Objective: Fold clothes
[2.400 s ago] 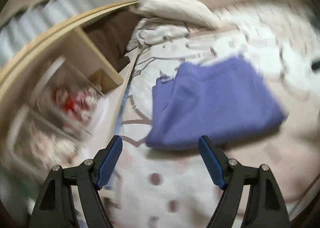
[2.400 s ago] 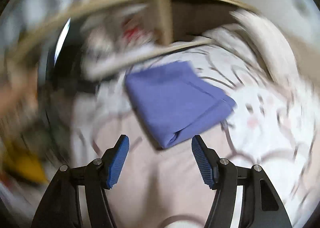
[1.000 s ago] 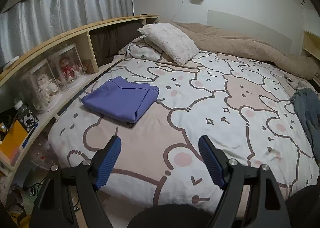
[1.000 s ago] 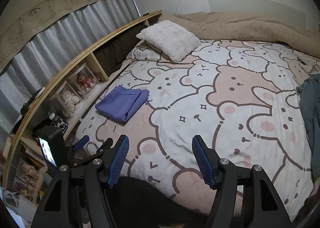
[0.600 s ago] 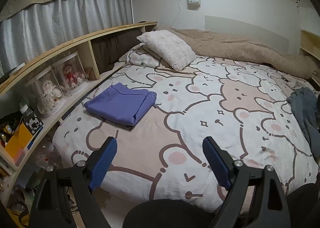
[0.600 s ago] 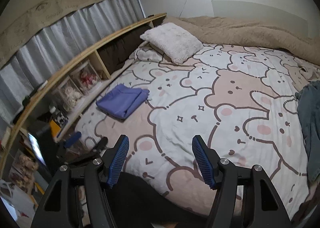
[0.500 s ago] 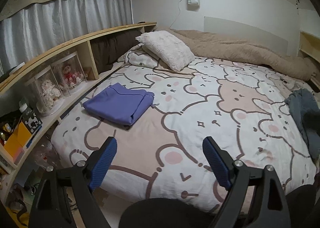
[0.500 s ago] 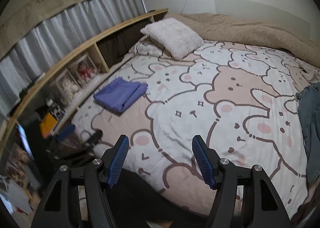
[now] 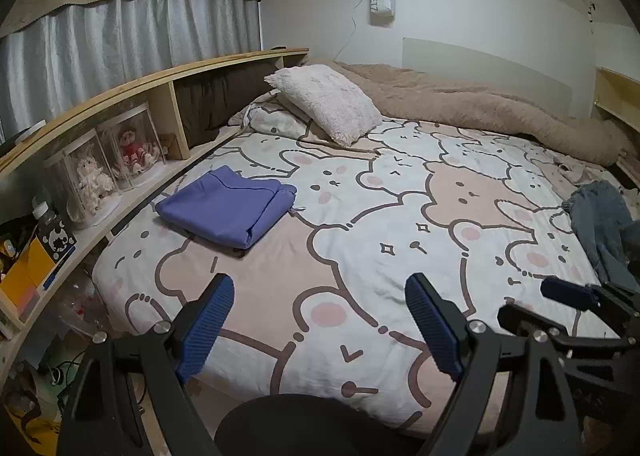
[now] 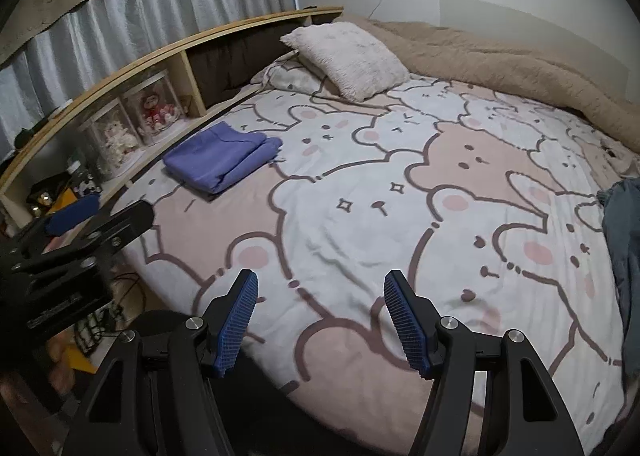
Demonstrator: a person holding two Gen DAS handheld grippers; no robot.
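Observation:
A folded purple garment (image 9: pixel 228 210) (image 10: pixel 222 156) lies flat on the bear-print bed sheet (image 9: pixel 400 224) (image 10: pixel 400 192), near the shelf side. A crumpled blue-grey garment (image 9: pixel 600 224) (image 10: pixel 624 232) lies at the bed's right edge. My left gripper (image 9: pixel 320 316) hangs over the near edge of the bed, open and empty, well short of both garments. My right gripper (image 10: pixel 320 316) is also open and empty above the near edge. The right gripper also shows at the right of the left wrist view (image 9: pixel 568 296), and the left gripper at the left of the right wrist view (image 10: pixel 80 216).
A wooden shelf (image 9: pixel 120 96) runs along the left of the bed, with dolls in clear cases (image 9: pixel 108 164). A fluffy white pillow (image 9: pixel 328 104) and a tan blanket (image 9: pixel 480 108) lie at the far end. A dark rounded shape (image 9: pixel 288 428) sits just below the grippers.
Both grippers pulled back from the purple garment, which stays folded on the bed. In the last second the right gripper sank toward the near edge and the left jaws spread slightly.

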